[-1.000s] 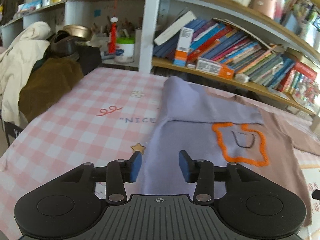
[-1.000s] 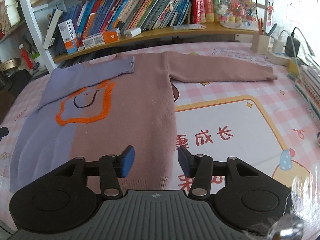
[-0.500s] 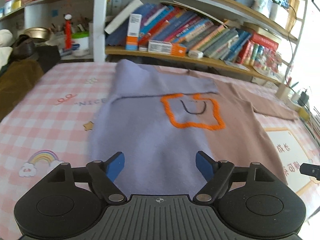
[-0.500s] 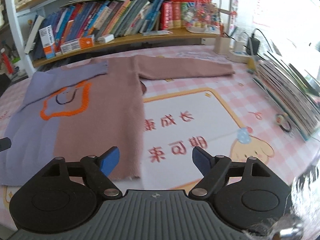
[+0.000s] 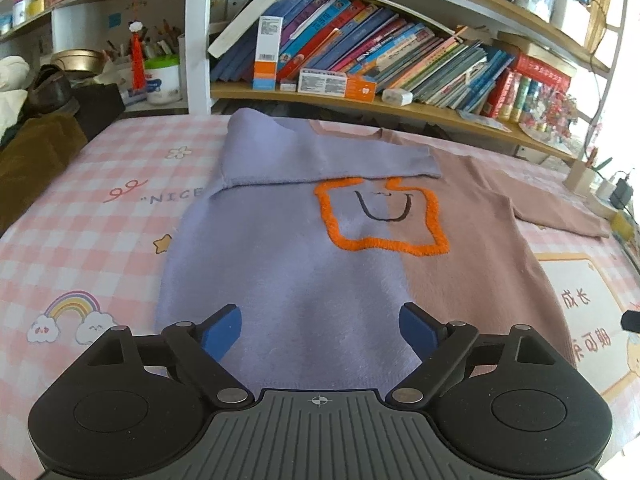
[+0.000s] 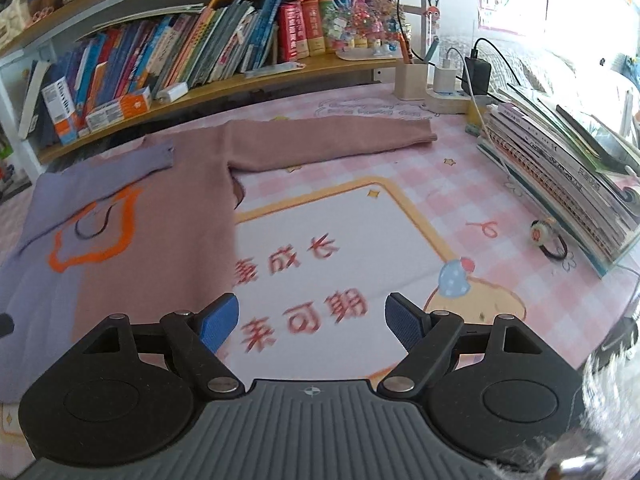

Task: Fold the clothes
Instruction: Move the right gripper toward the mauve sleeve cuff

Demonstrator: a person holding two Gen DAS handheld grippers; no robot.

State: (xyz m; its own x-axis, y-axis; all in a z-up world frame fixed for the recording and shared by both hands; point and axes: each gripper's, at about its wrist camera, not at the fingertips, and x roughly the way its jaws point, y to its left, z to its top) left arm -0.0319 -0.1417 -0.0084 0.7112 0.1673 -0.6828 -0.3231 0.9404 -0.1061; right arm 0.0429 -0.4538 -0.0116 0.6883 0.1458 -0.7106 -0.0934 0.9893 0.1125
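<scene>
Sweater (image 5: 304,280) lies flat on the table (image 5: 80,240), lilac sleeve folded across the chest, pink sleeve (image 6: 332,142) extended right. Left tool (image 5: 320,330) and right tool (image 6: 312,320): jaws just opened wide, nothing between them.

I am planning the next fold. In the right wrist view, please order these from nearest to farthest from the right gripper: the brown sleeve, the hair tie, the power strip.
From the right gripper:
1. Hair tie, on the right, beside the book stack.
2. Brown sleeve, stretched out flat across the middle.
3. Power strip, at the far right, by the shelf.
</scene>
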